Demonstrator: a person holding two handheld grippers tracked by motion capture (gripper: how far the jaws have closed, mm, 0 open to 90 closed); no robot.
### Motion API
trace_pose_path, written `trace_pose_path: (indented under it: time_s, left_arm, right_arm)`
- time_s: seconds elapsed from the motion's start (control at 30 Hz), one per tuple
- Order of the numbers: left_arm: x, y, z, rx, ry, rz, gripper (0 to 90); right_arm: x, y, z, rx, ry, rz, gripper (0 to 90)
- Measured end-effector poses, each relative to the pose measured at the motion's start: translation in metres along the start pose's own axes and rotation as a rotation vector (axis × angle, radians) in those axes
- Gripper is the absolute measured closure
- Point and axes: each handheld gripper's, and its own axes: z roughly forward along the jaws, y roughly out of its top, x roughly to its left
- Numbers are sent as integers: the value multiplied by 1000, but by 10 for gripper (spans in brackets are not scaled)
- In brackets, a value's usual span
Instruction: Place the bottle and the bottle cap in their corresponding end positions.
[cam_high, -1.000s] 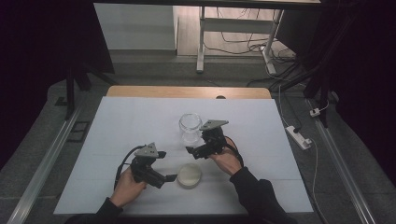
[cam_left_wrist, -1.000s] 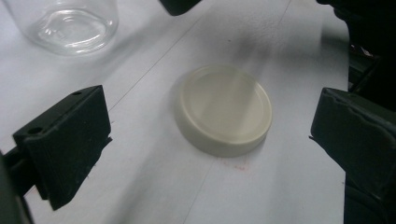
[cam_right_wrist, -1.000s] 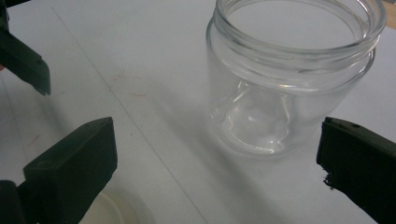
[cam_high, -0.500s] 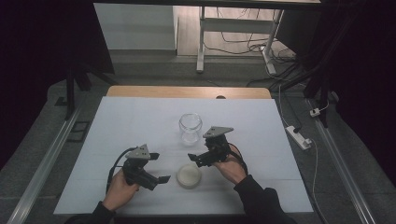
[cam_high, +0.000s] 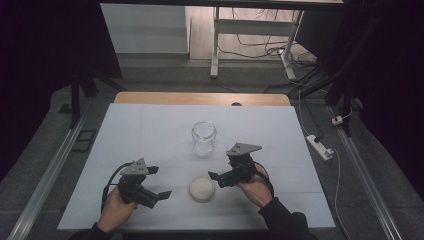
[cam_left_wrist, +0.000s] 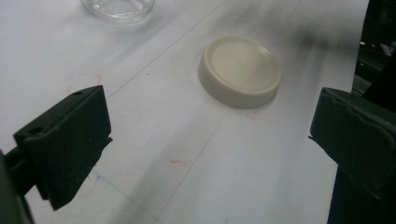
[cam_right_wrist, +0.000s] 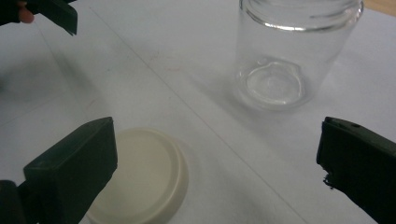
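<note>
White table (cam_high: 150, 130) lies bare around lid (cam_high: 202, 188); left gripper (cam_high: 159, 183) and right gripper (cam_high: 216, 178) gape.

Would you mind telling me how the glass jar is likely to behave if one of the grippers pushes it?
The jar stands upright and open, taller than its base is wide, so a push near the rim would probably tip it; a low push should slide it. Its smooth clear wall looks slippery for jaws and likely breakable. It appears empty, so probably light, and on its side it would likely roll.
</note>
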Motion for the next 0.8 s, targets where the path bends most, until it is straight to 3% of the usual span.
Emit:
trace_pose_path:
  time_s: [0.53,0.8]
  left_arm:
    - [3,-23,-33,-46,67,-62,0]
    - [2,-36,-45,-46,101,-92,0]
  right_arm:
    - [-3,-32,-42,12,-70,23,0]
    - [-5,-48,-62,5,-105,57,0]
